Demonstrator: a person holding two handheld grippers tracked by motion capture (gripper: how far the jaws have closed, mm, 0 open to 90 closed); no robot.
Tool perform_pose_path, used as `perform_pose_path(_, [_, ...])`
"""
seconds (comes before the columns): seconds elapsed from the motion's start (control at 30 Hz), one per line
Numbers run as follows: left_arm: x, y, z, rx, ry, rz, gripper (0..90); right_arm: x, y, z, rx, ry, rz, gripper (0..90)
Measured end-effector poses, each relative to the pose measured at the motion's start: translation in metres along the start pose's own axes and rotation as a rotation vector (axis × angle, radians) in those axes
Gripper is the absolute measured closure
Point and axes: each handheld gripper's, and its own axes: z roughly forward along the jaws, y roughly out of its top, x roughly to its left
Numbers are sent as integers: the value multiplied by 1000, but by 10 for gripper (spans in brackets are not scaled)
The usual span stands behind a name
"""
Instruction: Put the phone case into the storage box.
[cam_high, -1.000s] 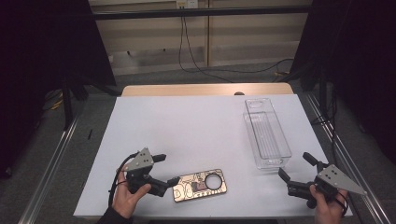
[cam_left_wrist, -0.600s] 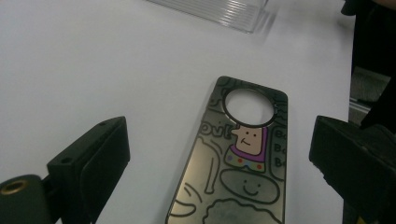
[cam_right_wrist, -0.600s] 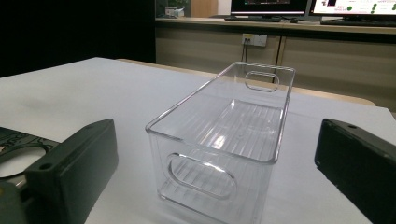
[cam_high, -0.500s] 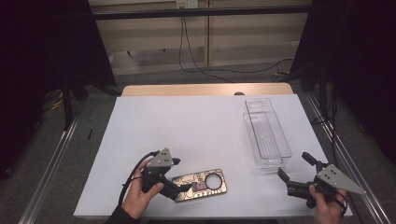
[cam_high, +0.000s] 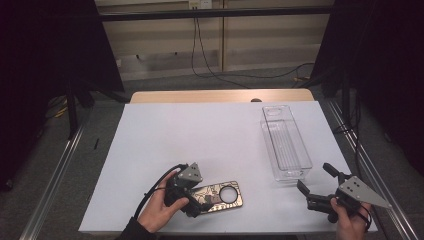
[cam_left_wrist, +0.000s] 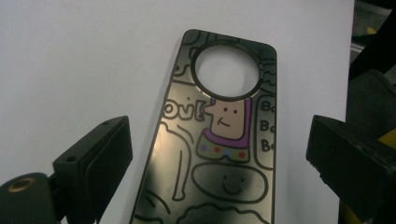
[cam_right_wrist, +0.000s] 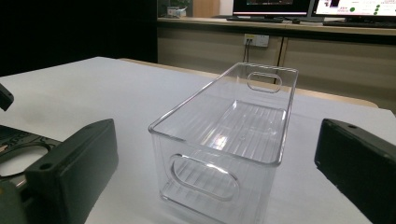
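My left hand-held gripper (cam_high: 196, 202), jaws spread, straddles the phone case (cam_high: 220, 195), not yet pinched. My right hand-held gripper (cam_high: 316, 187) waits spread near the empty clear bin (cam_high: 286, 142); I judge everything remains.

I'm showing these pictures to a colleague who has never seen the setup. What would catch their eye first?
Probably the shiny phone case with cartoon doodles and a round camera hole, lying flat at the table's near edge, with the left gripper open over its end. Next, the empty clear plastic bin on the right side, just beyond the open right gripper.
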Motion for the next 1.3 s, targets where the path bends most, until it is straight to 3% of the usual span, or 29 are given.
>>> perform_pose_path(0.1, [1, 4, 5, 25, -12, 25, 56, 0, 0, 1, 2, 6, -4, 0])
perform_pose_path(0.2, [0, 9, 13, 80, -1, 66, 81, -1, 0, 1, 2, 4, -3, 0])
perform_pose_path(0.43, [5, 17, 26, 115, -31, 58, 56, -1, 0, 0, 3, 4, -2, 0])
perform_pose_path(0.53, [4, 16, 30, 117, -19, 52, 48, -1, 0, 1, 5, 7, -7, 0])
perform_pose_path(0.8, [-1, 15, 45, 193, -22, 83, 37, 0, 0, 0, 4, 10, -12, 0])
perform_pose_path(0.93, [-1, 14, 46, 199, -12, 121, 51, 1, 0, 1, 5, 13, -16, 0])
perform_pose_path(1.3, [-2, 10, 47, 165, -5, 98, 35, 0, 0, 1, 5, 10, -12, 0])
